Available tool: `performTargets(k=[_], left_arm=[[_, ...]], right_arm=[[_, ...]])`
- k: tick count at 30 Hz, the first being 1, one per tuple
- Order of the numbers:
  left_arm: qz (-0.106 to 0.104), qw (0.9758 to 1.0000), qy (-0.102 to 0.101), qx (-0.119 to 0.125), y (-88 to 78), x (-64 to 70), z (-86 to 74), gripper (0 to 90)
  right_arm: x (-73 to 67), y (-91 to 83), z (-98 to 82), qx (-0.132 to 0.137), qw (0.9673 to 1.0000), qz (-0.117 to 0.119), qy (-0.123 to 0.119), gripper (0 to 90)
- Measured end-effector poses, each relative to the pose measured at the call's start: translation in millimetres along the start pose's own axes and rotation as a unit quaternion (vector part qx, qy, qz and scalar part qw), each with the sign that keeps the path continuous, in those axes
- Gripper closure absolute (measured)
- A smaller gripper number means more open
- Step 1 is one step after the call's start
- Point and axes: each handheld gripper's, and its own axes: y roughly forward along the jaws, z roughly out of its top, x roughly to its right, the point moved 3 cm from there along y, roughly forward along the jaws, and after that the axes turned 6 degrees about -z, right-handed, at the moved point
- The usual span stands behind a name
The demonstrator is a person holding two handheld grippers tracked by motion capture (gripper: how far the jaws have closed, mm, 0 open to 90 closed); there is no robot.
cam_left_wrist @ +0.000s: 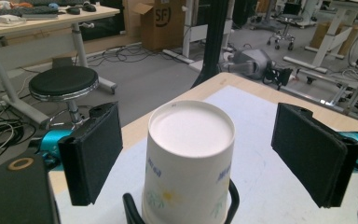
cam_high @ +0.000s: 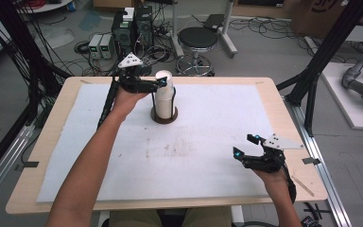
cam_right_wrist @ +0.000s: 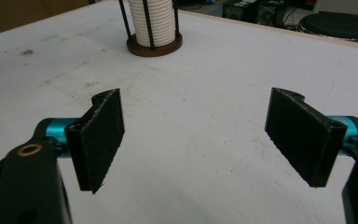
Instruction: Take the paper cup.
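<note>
A stack of upside-down white paper cups [cam_high: 164, 97] stands in a holder with thin black rods and a round brown base [cam_high: 164, 117] at the far middle of the table. In the left gripper view the top cup [cam_left_wrist: 191, 154] shows a small blue and yellow print. My left gripper [cam_high: 165, 82] is open around the top of the stack, and its pads [cam_left_wrist: 93, 154] stand clear of the cup on both sides. My right gripper [cam_high: 244, 145] hovers open over the near right of the mat with nothing between its jaws. From there the cup stack [cam_right_wrist: 151, 21] lies ahead.
A white mat [cam_high: 194, 156] with faint stains covers most of the wooden table [cam_high: 290, 137]. Beyond the far edge stand a black stool [cam_high: 197, 40] and electronics boxes [cam_high: 132, 26] amid cables. Black frame posts [cam_high: 321, 61] rise at both sides.
</note>
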Motion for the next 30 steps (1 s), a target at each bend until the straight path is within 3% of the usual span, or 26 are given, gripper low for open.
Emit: performTargets(k=[9,14,18,19,30], left_arm=[[0.01,0.9998,-0.011,-0.016,20.7,-4.9,-11.5,16.8],[0.009,0.9996,-0.003,-0.028,26.9,-3.4,-14.6,25.3],[0.011,0.9996,-0.004,-0.028,27.2,-3.4,-14.8,28.5],[0.009,0.9996,-0.002,-0.027,27.0,-3.3,-14.4,33.1],[0.013,0.9998,0.005,-0.011,20.6,-2.8,-8.1,34.5]], right_arm=[[1.7,-1.4,-1.4,-0.001,1.0,0.0,0.004,19.9],[2.7,-2.1,-2.3,-0.001,1.0,-0.002,0.005,19.9],[3.3,-2.1,-2.8,-0.001,1.0,-0.002,0.003,19.9],[3.2,-2.3,-2.8,-0.002,1.0,-0.002,0.004,19.9],[2.2,-1.2,-3.1,-0.004,1.0,-0.001,0.002,20.0]])
